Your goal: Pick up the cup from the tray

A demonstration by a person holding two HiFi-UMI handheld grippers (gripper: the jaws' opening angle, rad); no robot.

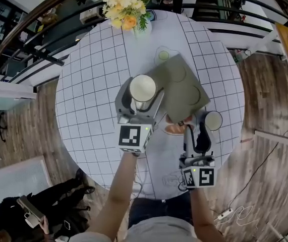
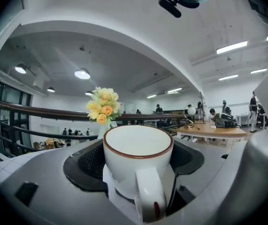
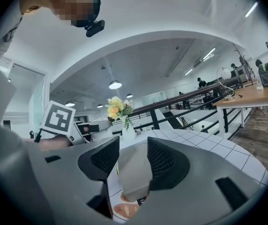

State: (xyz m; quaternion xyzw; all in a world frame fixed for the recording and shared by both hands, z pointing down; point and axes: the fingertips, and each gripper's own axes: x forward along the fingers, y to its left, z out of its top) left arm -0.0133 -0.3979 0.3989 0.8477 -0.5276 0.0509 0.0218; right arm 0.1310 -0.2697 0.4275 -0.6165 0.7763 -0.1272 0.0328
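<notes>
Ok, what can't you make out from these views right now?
Cup base: left gripper view, handle and left fingers cover it; head view, the cup itself does.
Orange thing by the tray: head and right gripper views, partly behind the right fingers.
Clear item beyond the tray: head view, too small.

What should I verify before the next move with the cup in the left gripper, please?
1. Left gripper grip on the cup: ok, fingers press both sides.
2. Cup upright: ok, rim level, handle towards the camera.
3. Cup clear of the tray: cannot tell; it shows at the tray's left side, gap beneath hidden.
4. Right gripper steadying the tray: ok, fingers closed on its near edge.
5. Room beside the right gripper: cannot tell; a second cup stands close on its right.
</notes>
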